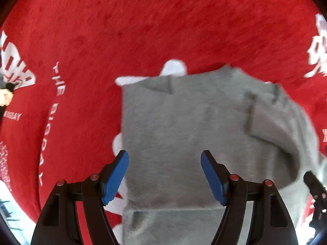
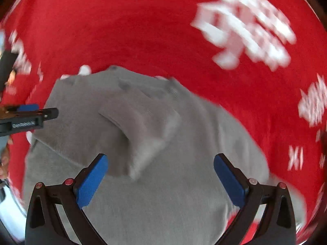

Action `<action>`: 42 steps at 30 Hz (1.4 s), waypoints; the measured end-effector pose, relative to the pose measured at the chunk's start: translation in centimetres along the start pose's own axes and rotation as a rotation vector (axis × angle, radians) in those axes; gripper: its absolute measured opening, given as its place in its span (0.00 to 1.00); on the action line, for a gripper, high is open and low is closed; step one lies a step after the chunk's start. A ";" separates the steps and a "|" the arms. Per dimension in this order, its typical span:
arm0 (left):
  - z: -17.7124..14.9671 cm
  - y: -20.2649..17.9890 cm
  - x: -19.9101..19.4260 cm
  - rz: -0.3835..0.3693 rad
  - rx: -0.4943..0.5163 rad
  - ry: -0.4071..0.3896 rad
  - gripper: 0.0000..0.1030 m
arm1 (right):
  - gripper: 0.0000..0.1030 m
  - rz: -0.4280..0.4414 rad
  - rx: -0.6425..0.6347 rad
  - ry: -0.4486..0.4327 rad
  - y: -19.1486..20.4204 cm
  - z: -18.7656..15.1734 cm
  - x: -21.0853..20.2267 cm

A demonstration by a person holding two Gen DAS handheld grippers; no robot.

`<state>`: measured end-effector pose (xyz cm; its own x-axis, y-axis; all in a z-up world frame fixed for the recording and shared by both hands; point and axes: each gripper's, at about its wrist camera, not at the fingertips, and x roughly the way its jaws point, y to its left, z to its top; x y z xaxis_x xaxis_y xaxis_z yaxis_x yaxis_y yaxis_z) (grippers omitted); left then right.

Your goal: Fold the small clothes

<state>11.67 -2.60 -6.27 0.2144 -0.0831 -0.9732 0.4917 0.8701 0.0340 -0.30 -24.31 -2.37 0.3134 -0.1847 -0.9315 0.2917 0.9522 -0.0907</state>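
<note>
A small grey knit garment (image 1: 184, 134) lies partly folded on a red cloth with white lettering (image 1: 102, 30). A sleeve (image 2: 141, 130) lies folded across the garment's (image 2: 155, 183) body. My left gripper (image 1: 164, 175) hovers over its left part, jaws apart, blue pads (image 1: 114, 175) empty. My right gripper (image 2: 160, 179) hangs above the garment's lower part, jaws wide, nothing between the blue pads (image 2: 92, 179). The left gripper's finger (image 2: 28, 116) reaches into the right wrist view from the left edge. The right wrist view is blurred.
The red cloth (image 2: 143, 30) spreads all around the garment, with large white print (image 2: 245, 24) at the upper right. A black part of the right gripper (image 1: 314, 192) shows at the left wrist view's right edge. A pale surface (image 1: 12, 208) shows at bottom left.
</note>
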 end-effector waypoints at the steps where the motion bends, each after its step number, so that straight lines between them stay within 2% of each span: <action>1: -0.2 0.3 0.6 0.012 -0.010 0.004 0.72 | 1.00 -0.019 -0.053 -0.003 1.2 0.6 0.7; 2: -0.3 0.5 1.1 0.018 -0.021 0.008 0.72 | 1.00 -0.049 -0.113 0.003 2.4 1.3 1.6; 4: -0.8 1.3 2.1 0.022 -0.053 0.023 0.72 | 0.87 -0.167 -0.253 0.044 4.7 2.0 4.5; 5: -0.9 1.6 2.4 0.009 -0.065 0.020 0.75 | 0.55 -0.212 -0.299 0.059 5.1 2.0 5.6; 6: -1.1 2.0 2.4 0.003 -0.084 0.007 0.77 | 0.20 -0.215 -0.307 0.084 4.7 2.2 6.5; 7: -1.1 2.3 2.4 0.005 -0.088 0.005 0.80 | 0.17 -0.180 -0.242 0.093 3.3 2.5 6.5; 10: -1.1 2.5 2.6 -0.005 -0.083 0.007 0.80 | 0.18 -0.100 0.090 0.053 -3.6 1.9 4.7; 11: -0.9 2.7 2.7 -0.004 -0.082 0.010 0.80 | 0.24 -0.043 0.249 0.042 -6.9 0.9 4.1; 12: -0.7 2.7 2.5 0.003 -0.079 0.013 0.80 | 0.43 -0.006 0.339 0.041 -8.8 0.0 3.9; 13: -0.4 2.6 2.2 0.015 -0.074 0.006 0.80 | 0.52 0.062 0.481 0.050 -11.7 -1.7 3.7; 14: 0.0 2.6 1.8 0.019 -0.070 -0.011 0.80 | 0.61 0.125 0.561 0.064 -13.4 -3.1 3.9; 17: 1.5 2.3 1.8 0.000 -0.062 -0.037 0.80 | 0.62 0.281 0.720 0.104 -16.4 -6.0 4.7; 21: 3.1 1.4 3.6 0.041 -0.037 -0.012 0.80 | 0.62 0.354 0.882 0.081 -18.3 -7.9 5.4; 22: 3.3 1.3 4.0 0.055 -0.034 -0.016 0.80 | 0.60 0.362 0.912 0.076 -18.6 -7.9 5.6; 23: 3.5 1.4 4.2 0.063 -0.035 -0.025 0.80 | 0.38 0.370 0.924 0.073 -18.8 -7.4 5.6; 24: 3.6 1.4 4.3 0.079 -0.039 -0.041 0.80 | 0.07 0.389 0.917 0.083 -18.9 -7.0 5.8; 25: 3.8 1.4 4.3 0.098 -0.040 -0.051 0.80 | 0.07 0.399 0.905 0.087 -18.8 -6.6 5.8; 28: 4.2 1.6 4.5 0.118 -0.032 -0.070 0.80 | 0.06 0.439 0.806 -0.007 -18.7 -4.1 4.0; 30: 4.3 1.9 4.8 0.122 -0.026 -0.075 0.83 | 0.06 0.407 0.753 -0.033 -18.9 -3.4 3.2; 32: 4.0 2.3 4.9 0.120 -0.027 -0.073 0.83 | 0.07 0.313 0.725 0.029 -19.4 -4.1 4.3; 34: 3.8 2.4 4.8 0.129 -0.037 -0.060 0.83 | 0.09 0.276 0.724 0.109 -20.0 -5.5 5.5; 35: 3.8 2.5 4.6 0.136 -0.037 -0.056 0.83 | 0.12 0.253 0.731 0.119 -20.3 -6.5 5.2; 37: 3.9 2.8 3.7 0.154 -0.025 -0.055 0.83 | 0.30 0.216 0.732 0.104 -20.7 -8.0 3.9; 38: 3.4 2.8 3.0 0.159 -0.019 -0.055 0.83 | 0.43 0.193 0.733 0.117 -20.8 -8.9 3.1; 42: 1.7 1.9 0.8 0.126 0.005 -0.051 0.83 | 0.45 0.259 0.795 0.129 -21.3 -12.6 1.0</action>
<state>14.22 -1.86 -6.57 0.3170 0.0019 -0.9484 0.4620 0.8730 0.1562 -17.56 -41.71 -5.77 0.3665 0.0910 -0.9260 0.7889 0.4972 0.3611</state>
